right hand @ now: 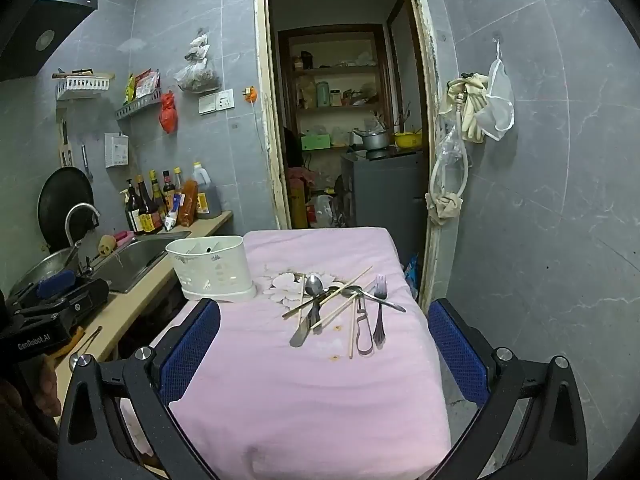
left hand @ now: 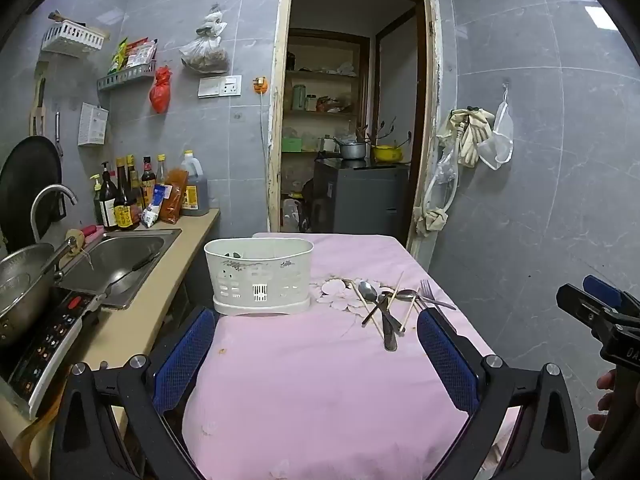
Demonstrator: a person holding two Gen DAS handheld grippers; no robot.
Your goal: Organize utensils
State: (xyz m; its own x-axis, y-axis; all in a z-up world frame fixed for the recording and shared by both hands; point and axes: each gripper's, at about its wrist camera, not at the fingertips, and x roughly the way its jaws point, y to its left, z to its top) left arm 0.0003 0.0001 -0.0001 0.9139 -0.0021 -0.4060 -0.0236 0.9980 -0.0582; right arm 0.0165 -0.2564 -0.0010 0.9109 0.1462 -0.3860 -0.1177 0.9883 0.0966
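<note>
— On the pink-covered table (right hand: 312, 400), the utensil pile (right hand: 340, 308) lies in a crossed heap: spoons, chopsticks, a fork (right hand: 380, 304). The white caddy (right hand: 212, 268) stands just to its left, near the sink side.

— And my grippers?

— I've got the left gripper (left hand: 316, 344) and right gripper (right hand: 324, 344) both spread wide, holding nothing (hovering short of the pile), probably so I can pick one piece off the top.

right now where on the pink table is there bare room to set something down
The near half of the pink cloth, between the utensil pile and the front edge, is bare. So is the far strip behind the white caddy. It is crowded mid-right, where spoons, fork and chopsticks overlap.
</note>
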